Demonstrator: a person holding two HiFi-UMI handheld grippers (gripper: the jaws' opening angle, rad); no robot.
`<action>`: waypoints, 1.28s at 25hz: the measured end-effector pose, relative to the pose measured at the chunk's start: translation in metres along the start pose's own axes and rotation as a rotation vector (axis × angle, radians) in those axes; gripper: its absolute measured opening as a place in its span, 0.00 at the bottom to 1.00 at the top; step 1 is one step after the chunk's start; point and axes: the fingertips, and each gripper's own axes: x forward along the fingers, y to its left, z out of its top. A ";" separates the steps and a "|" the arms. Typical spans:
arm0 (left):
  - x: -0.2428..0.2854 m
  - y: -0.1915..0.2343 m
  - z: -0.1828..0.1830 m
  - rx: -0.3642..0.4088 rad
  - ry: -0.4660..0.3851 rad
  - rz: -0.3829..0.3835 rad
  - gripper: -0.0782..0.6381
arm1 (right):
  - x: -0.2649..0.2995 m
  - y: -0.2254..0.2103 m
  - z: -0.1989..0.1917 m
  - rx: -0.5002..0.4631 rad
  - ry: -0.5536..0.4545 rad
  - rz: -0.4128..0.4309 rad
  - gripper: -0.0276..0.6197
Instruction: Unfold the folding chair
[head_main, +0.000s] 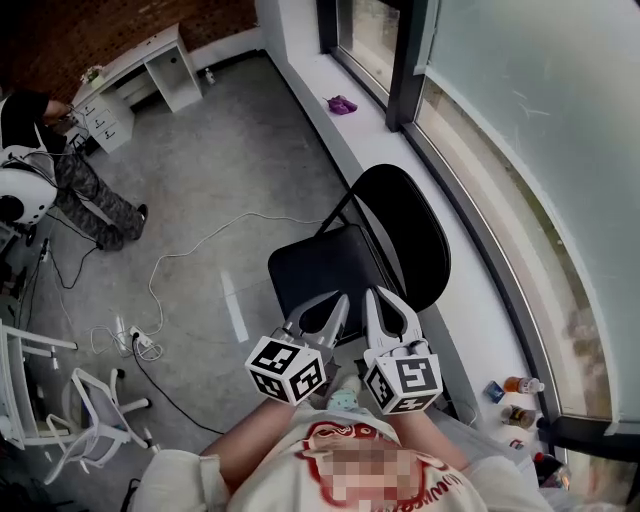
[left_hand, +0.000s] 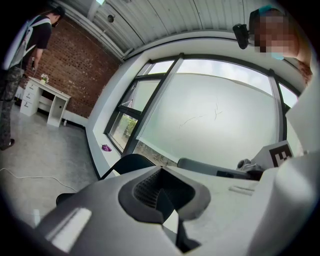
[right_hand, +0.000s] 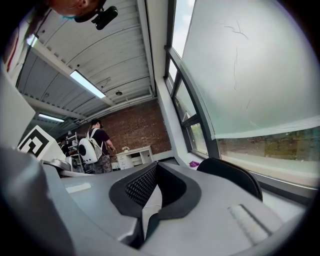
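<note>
1. The folding chair (head_main: 330, 265) stands unfolded on the floor (head_main: 220, 170), its seat level and its backrest (head_main: 405, 225) nearest the window ledge (head_main: 335, 135).
2. Your left gripper (head_main: 338, 303) and right gripper (head_main: 374, 296) sit side by side over the seat's near edge.
3. Both sets of jaws are clenched, with nothing between them.
4. A white cable (head_main: 200, 243) lies left of the chair.

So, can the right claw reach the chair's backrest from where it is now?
Probably yes. The right claw, shut and empty, is near the front of the bare seat, and nothing stands between it and the backrest. It must open first to grip.
</note>
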 end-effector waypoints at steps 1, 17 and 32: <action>-0.002 -0.002 0.001 0.003 -0.006 -0.003 0.11 | -0.002 0.003 0.000 0.002 -0.005 0.000 0.08; -0.193 0.018 0.001 0.043 -0.065 -0.017 0.11 | -0.063 0.175 -0.040 -0.035 -0.035 -0.008 0.08; -0.320 -0.001 -0.029 0.084 -0.048 -0.125 0.11 | -0.146 0.293 -0.088 -0.059 -0.035 -0.064 0.08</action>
